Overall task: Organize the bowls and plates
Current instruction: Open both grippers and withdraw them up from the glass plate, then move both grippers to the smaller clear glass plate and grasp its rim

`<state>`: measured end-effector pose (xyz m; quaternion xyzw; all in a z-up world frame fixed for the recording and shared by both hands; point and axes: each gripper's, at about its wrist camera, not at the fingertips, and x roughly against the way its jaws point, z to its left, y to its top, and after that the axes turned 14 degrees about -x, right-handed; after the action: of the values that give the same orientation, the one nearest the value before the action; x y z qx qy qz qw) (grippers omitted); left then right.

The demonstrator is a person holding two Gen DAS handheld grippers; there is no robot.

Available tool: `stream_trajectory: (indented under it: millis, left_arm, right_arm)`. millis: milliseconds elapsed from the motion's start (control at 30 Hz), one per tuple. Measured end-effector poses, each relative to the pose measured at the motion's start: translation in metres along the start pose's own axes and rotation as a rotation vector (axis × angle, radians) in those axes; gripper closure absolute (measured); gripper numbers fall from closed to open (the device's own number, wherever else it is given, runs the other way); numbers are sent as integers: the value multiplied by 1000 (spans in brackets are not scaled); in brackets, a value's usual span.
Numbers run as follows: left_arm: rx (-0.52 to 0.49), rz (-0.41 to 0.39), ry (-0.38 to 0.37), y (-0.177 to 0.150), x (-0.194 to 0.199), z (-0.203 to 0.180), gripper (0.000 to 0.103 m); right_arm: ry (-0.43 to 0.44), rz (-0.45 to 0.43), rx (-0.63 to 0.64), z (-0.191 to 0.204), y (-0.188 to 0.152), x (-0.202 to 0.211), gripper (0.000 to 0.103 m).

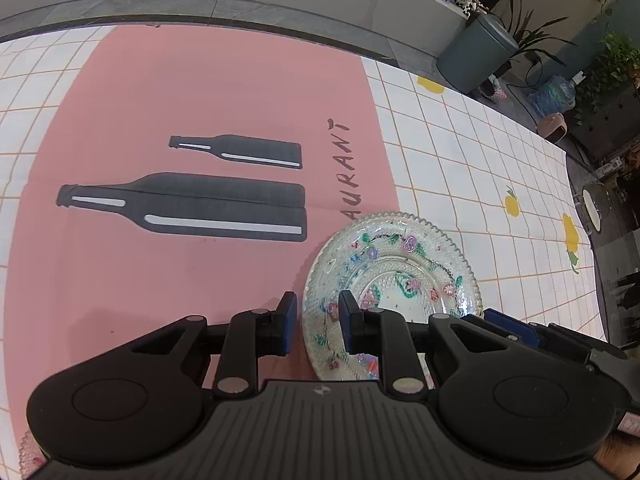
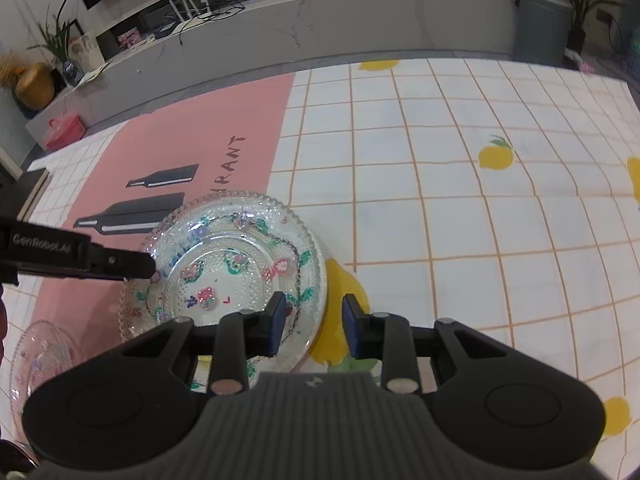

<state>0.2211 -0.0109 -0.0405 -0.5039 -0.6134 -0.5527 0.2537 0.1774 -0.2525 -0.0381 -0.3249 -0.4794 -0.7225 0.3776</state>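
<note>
Both hand-held grippers angled down, left (image 1: 318, 314) and right (image 2: 314, 314) pads apart, straddling glass plate (image 2: 240, 256) rim

The glass plate (image 2: 236, 264) is clear with a beaded, pebbled texture and a toothed rim, painted with pink, purple and blue flowers linked by green leaves and dark vine lines; a second clear glass plate (image 2: 40, 360) to its near left carries fainter pink and purple flowers. Beneath the plate, the tablecloth (image 2: 440, 208) is white with a thin orange grid and yellow lemons with green leaves, and beyond the plate's left side lies a pink panel (image 1: 160, 100) printed with two black bottles (image 1: 184, 208) bearing white highlight stripes and dark lettering. Both grippers are black with blue finger pads (image 1: 289, 312).
</note>
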Motion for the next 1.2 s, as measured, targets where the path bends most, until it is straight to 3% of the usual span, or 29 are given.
stream_trajectory:
  millis: [200,500,900,1200]
  left_arm:
    - [-4,-13,0,-2,5,-9,72]
    - [-31,-27,-3,-3,1,-16,71]
    - [-13,-52,7,-7,17,-5,71]
    - [-2,-87,69,-19,43,20,66]
  right_arm:
    - [22,28,-54,-5,2,-2,69]
    - [49,34,-65,-5,1,-3,68]
    - [69,25,-92,-6,4,2,68]
    - [77,34,-93,-3,4,1,66]
